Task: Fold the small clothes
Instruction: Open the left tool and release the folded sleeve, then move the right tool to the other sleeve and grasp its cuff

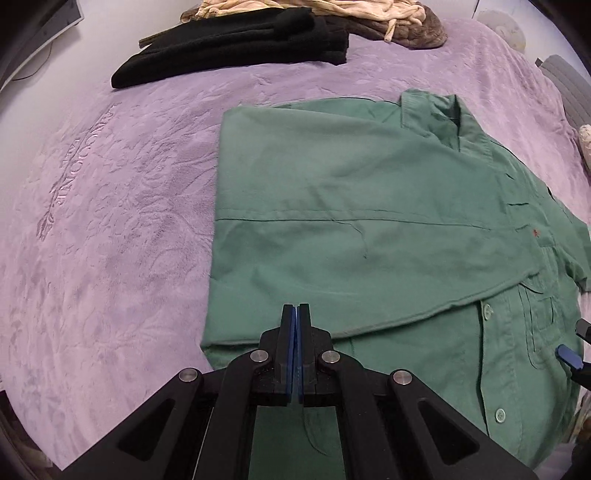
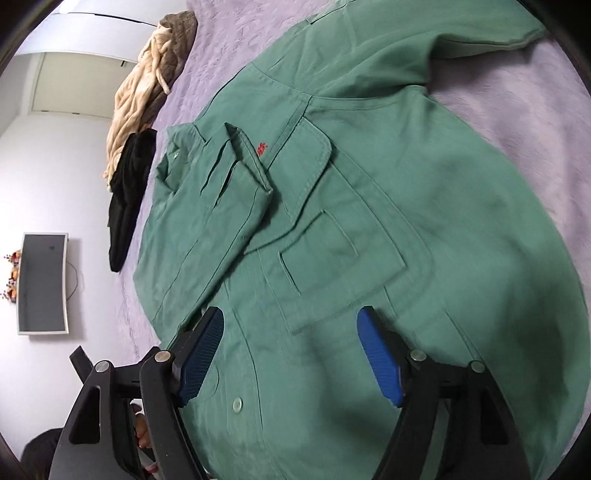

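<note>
A green button-up shirt (image 1: pixel 351 206) lies on the purple bedspread (image 1: pixel 110 221), its left side folded over the front. In the right wrist view the shirt (image 2: pixel 369 206) shows a chest pocket with a red mark and a folded sleeve. My left gripper (image 1: pixel 296 308) is shut with nothing between its pads, just above the shirt's near edge. My right gripper (image 2: pixel 291 325) is open and empty over the shirt's button placket; its blue fingertips (image 1: pixel 570 356) show at the right edge of the left wrist view.
A folded black garment (image 1: pixel 236 44) and a beige and brown pile (image 1: pixel 332 14) lie at the far side of the bed. A monitor (image 2: pixel 42 284) stands by the wall. The bedspread (image 2: pixel 517 122) extends beyond the shirt.
</note>
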Demonstrator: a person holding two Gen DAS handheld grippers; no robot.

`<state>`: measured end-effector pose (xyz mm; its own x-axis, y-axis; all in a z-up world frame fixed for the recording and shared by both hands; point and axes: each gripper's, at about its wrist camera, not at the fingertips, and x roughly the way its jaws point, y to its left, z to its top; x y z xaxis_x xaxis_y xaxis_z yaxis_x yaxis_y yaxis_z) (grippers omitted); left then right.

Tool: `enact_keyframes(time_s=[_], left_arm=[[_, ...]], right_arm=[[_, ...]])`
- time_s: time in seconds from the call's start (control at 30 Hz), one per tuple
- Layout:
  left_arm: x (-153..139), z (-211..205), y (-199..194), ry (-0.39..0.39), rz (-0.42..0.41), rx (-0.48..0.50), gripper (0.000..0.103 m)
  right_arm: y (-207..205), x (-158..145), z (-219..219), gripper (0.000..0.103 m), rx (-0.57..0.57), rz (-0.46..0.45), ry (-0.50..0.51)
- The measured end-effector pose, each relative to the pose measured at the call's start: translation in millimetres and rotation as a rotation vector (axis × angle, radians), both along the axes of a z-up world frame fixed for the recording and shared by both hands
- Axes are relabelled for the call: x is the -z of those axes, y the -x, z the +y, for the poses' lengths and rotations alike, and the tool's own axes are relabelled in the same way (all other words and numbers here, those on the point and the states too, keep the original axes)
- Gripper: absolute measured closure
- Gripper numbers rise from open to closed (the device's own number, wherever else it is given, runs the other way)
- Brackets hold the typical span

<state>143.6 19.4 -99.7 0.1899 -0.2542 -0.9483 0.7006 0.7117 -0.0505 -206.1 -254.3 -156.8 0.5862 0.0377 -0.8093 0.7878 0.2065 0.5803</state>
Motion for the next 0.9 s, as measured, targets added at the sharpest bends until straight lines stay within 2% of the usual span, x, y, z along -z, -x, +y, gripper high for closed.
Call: enact_keyframes(time_s=[0.13, 0.17, 0.2, 0.23, 0.27, 0.3, 0.4, 0.7, 0.8, 0.9], left_arm=[[-8.5, 2.6, 28.2, -0.007, -0.024, 0.008, 0.102], [-8.6, 2.9, 35.0, 0.004, -0.007, 0.006, 0.097], [-7.2, 2.5, 40.5, 0.003, 0.004, 0.007, 0.053], [-5.6, 2.0, 46.9, -0.009, 0.008, 0.007, 0.016], [-5.1, 1.7, 52.9, -0.022, -0.01, -0.004, 0.003], [-4.0, -0.8, 59.8, -0.032, -0.035, -0.002, 0.001], [4.0, -12.6, 74.4, -0.048, -0.03, 0.037, 0.001], [40.4, -51.2, 99.1, -0.127, 0.06, 0.018, 0.001], [48.4, -65.4, 112.0, -0.124, 0.106, 0.026, 0.001], [48.2, -81.2, 130.7, -0.103, 0.101, 0.058, 0.001]], right_arm=[[18.3, -10.3, 8.5, 0.021, -0.017, -0.007, 0.019], [22.3, -12.4, 10.1, 0.02, -0.02, -0.008, 0.023], [26.7, -14.0, 11.2, 0.02, -0.021, -0.009, 0.025], [30.6, -15.0, 11.8, 0.02, -0.018, -0.013, 0.024], [34.9, -15.6, 12.1, 0.02, -0.013, -0.015, 0.021], [40.4, -16.0, 12.5, 0.02, -0.007, -0.017, 0.019], [57.1, -16.8, 10.5, 0.02, 0.014, -0.02, 0.02], [92.0, -19.1, -6.3, 0.02, 0.031, -0.016, 0.048], [99.6, -21.7, -18.9, 0.02, 0.038, -0.041, 0.057], [107.0, -26.7, -37.0, 0.02, 0.053, -0.061, 0.08]])
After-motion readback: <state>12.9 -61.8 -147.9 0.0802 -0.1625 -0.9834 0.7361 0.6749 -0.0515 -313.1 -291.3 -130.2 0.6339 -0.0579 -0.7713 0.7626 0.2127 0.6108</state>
